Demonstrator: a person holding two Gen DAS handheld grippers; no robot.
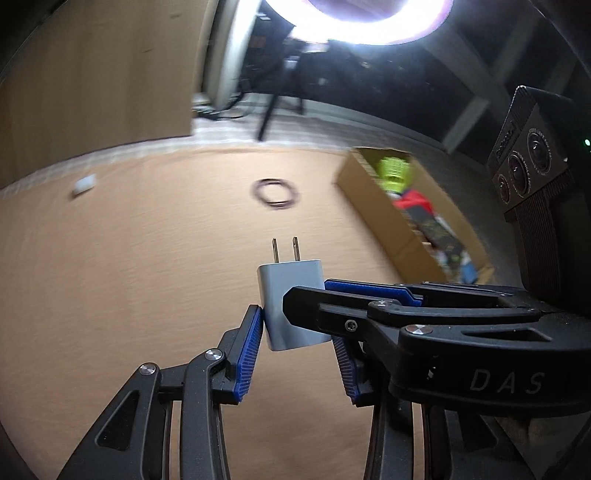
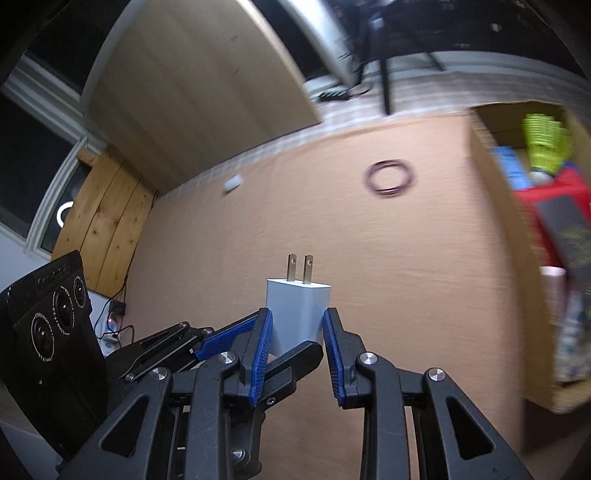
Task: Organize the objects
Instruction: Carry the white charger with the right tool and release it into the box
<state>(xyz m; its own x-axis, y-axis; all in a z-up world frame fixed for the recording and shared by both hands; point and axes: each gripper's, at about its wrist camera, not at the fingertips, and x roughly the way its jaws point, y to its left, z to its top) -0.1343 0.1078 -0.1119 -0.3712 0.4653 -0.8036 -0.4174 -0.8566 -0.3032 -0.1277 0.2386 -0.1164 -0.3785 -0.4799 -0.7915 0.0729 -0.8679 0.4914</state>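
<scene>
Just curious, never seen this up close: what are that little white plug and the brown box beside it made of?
The plug looks like smooth, matte white plastic with two shiny metal prongs. The box looks like plain brown cardboard: dull surface, and its cut rim seems corrugated, though blur leaves that unsure.

Tan cloth-covered table (image 1: 129,277), far edge against a pale wood panel (image 2: 192,96). Ring light (image 1: 354,26) blown out overhead, its black stand leg (image 2: 386,85) on grey floor behind the table. Knotty pine boards (image 2: 99,221), a dark white-framed window (image 2: 33,147) and a power strip (image 2: 110,334) with cables off to the left.
</scene>
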